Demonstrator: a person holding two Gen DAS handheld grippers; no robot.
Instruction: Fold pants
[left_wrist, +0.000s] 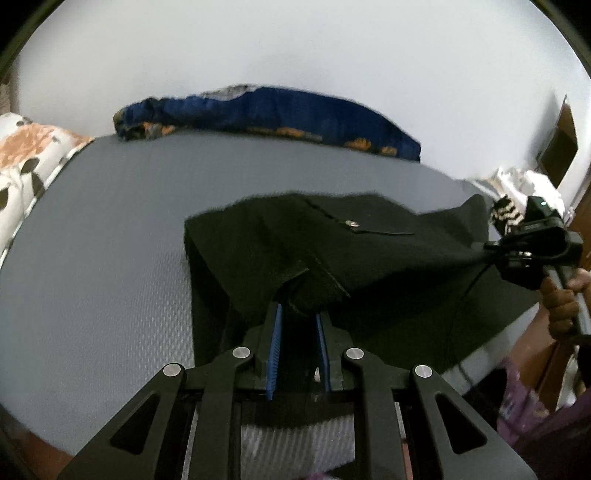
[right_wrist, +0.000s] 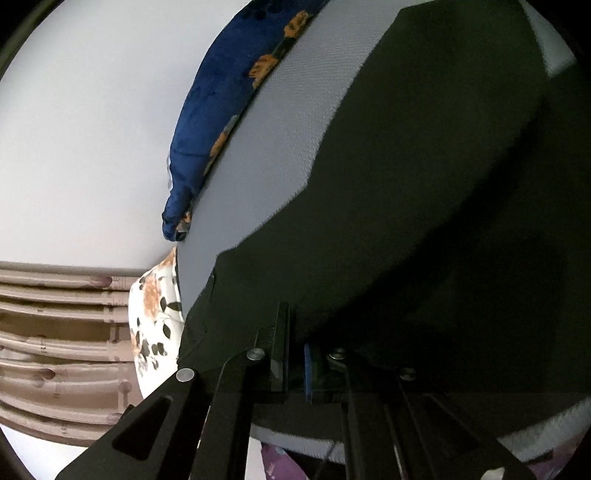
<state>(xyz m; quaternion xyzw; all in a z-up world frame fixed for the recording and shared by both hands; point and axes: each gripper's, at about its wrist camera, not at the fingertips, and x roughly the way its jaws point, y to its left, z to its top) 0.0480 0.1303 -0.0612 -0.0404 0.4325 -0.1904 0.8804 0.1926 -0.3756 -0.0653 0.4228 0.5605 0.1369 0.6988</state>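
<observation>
Nearest the left wrist camera, the left gripper (left_wrist: 298, 308) has its blue-padded fingers (left_wrist: 275, 334) drawn close together, pinching a bunched fold of the black pants (left_wrist: 332, 243) between them. The cloth rises from this pinch and spreads toward twelve o'clock, where a pocket flap with a small metal button (left_wrist: 350, 222) shows on the lifted layer. At about three o'clock the right gripper (left_wrist: 489, 253) pulls another part of the same garment taut; a hand (left_wrist: 563, 299) grasps its handle.

In the right wrist view, the right gripper (right_wrist: 295, 350) has its jaws pressed together on the edge of the pants (right_wrist: 424, 203), whose dark cloth fills the frame from the fingers out to two o'clock.

The pants lie partly on a grey textured mattress (left_wrist: 110, 229), partly held up off it. A blue blanket with orange flowers (left_wrist: 266, 118) lies bunched along the far edge at twelve o'clock. A white floral pillow (left_wrist: 26, 162) sits at nine o'clock. Beyond is a plain pale wall (left_wrist: 295, 48).
</observation>
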